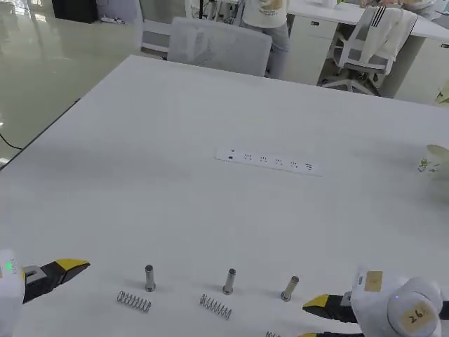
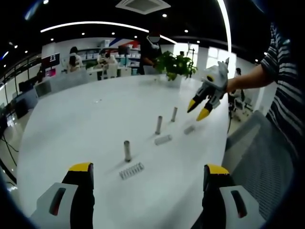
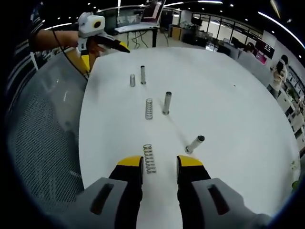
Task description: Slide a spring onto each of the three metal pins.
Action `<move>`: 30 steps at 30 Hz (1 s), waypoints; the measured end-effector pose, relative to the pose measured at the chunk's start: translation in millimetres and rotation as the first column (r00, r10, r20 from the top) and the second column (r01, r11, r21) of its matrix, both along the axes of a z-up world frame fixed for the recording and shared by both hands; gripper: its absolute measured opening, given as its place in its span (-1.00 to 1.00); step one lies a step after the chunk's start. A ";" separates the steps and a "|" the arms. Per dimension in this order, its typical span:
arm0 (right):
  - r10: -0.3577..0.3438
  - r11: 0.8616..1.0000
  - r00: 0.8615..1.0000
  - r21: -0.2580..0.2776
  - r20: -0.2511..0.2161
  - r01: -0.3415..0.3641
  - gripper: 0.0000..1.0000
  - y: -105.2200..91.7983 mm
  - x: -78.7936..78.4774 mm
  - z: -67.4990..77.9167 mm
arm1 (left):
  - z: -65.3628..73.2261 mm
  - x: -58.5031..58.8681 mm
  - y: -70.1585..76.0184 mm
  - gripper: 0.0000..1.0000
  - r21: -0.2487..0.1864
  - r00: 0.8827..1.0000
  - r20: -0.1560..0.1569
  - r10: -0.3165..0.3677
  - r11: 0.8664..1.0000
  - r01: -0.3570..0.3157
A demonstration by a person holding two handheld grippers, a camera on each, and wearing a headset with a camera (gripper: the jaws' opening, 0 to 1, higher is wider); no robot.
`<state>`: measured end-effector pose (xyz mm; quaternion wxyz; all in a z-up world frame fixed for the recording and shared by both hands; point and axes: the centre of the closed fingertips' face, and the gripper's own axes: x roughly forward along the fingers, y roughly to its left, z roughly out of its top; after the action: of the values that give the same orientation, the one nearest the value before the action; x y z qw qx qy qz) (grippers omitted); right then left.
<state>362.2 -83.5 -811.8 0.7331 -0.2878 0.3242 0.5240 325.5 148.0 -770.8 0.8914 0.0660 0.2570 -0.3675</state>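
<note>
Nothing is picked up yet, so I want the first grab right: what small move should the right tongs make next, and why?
Probably ease the right tongs forward and a little sideways to straddle the nearest spring. They stand open and empty, that spring lies flat on the table just off one yellow tip, and its pin stands bare beside it.

Table (image 1: 175,126): plain white, no pattern. Pins (image 1: 229,281): silver-grey metal w/ a dull shine. Springs (image 1: 133,301): same silver. Your L gripper (image 1: 70,270) & R gripper (image 1: 310,319): yellow tips on black jaws, bodies white to pale grey. L one has a small green light (image 1: 10,266), R one a yellow label (image 1: 373,281). Power strip (image 1: 269,161): white w/ small dark marks. Your shirt (image 2: 286,76): dark & light stripes. Plant (image 2: 176,64): green. Chair (image 1: 219,43) past the table: pale grey.
</note>
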 end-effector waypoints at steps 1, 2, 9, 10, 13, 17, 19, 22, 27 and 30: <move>0.017 1.000 1.000 -0.008 0.003 -0.017 -0.51 1.0 -1.2 -0.3 | 0.2 0.3 0.0 0.85 0.000 1.000 0.001 0.000 1.000 0.000; 0.023 1.000 1.000 -0.012 0.005 -0.023 -0.51 1.7 -1.6 -0.2 | 0.2 0.2 -0.1 0.85 0.000 1.000 0.000 0.000 1.000 0.000; 0.116 0.990 0.993 -0.086 0.026 -0.114 -0.56 2.0 -6.9 -7.6 | 1.2 -0.5 -1.0 0.85 0.001 1.000 -0.001 -0.004 1.000 0.004; 0.125 0.988 0.992 -0.093 0.025 -0.123 -0.57 2.0 -7.9 -8.5 | 1.4 -0.7 -1.0 0.85 0.002 1.000 0.000 -0.006 1.000 0.006; 0.154 0.981 0.988 -0.124 0.030 -0.149 -0.59 1.3 -9.9 -12.8 | 2.5 -0.4 -0.6 0.85 0.000 1.000 0.003 -0.004 1.000 0.004; 0.185 0.973 0.982 -0.149 0.036 -0.177 -0.65 4.0 -11.6 -16.8 | 3.6 -0.4 -0.5 0.84 -0.001 1.000 0.008 -0.002 1.000 0.002; 0.190 0.971 0.981 -0.154 0.032 -0.183 -0.65 5.5 -12.4 -19.8 | 3.5 -0.3 -0.4 0.84 0.000 1.000 0.009 -0.002 1.000 0.002; 0.200 0.965 0.980 -0.177 0.026 -0.192 -0.67 4.2 -12.4 -24.8 | 3.4 -0.5 -0.5 0.84 -0.004 1.000 0.012 0.002 1.000 -0.002; 0.207 0.961 0.978 -0.191 0.008 -0.202 -0.68 2.4 -12.9 -30.3 | 0.0 -2.1 -0.1 0.84 -0.004 1.000 0.009 0.002 1.000 -0.002; 0.211 0.958 0.977 -0.200 -0.002 -0.207 -0.70 1.7 -13.9 -32.9 | -0.9 -2.6 -0.1 0.84 -0.008 1.000 0.008 0.003 1.000 -0.003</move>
<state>348.2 -81.8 -844.7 0.6441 -0.3973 0.3358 0.5608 322.9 147.9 -771.7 0.8932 0.0634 0.2521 -0.3668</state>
